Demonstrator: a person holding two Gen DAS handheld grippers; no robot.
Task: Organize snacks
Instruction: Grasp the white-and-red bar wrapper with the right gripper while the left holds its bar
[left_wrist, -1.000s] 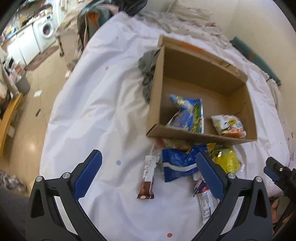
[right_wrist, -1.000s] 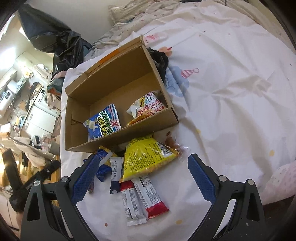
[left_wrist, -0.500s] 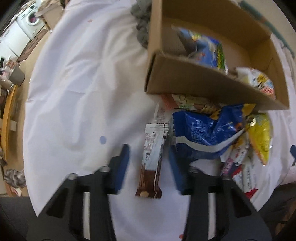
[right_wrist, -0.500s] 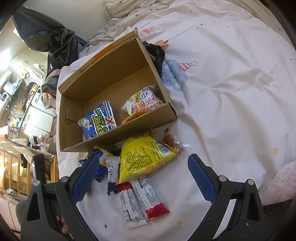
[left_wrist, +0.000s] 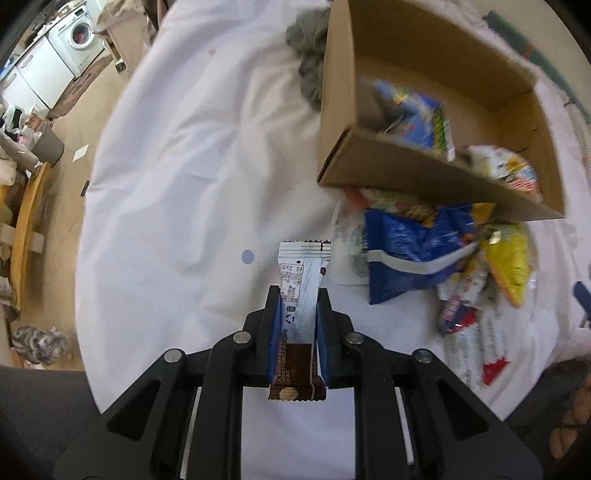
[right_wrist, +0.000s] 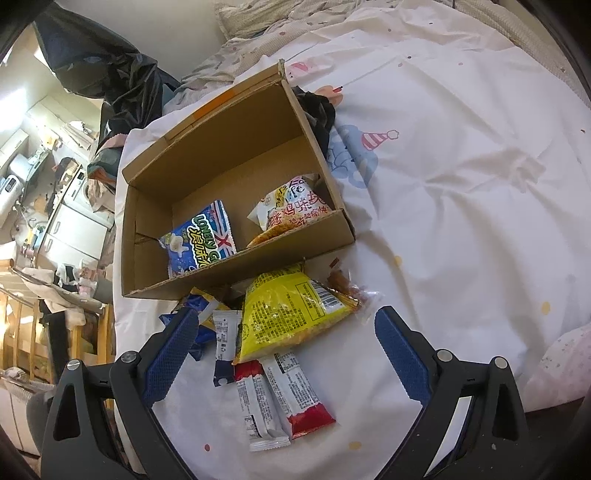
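Between the left tongs (left_wrist: 297, 295), a white-and-brown, perhaps chocolate, snack bar (left_wrist: 298, 295).

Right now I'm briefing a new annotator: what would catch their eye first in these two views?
The left hand-held gripper is shut on a brown-and-white snack bar over the white sheet. Beyond it, a cardboard box holds two snack bags, with a pile led by a yellow bag at its near wall. The right hand-held gripper hangs open above that pile.

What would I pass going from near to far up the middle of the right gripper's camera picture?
Red-ended bar → yellow bag → cardboard box front wall → blue snack pack inside the box → box back wall → black plastic bag.
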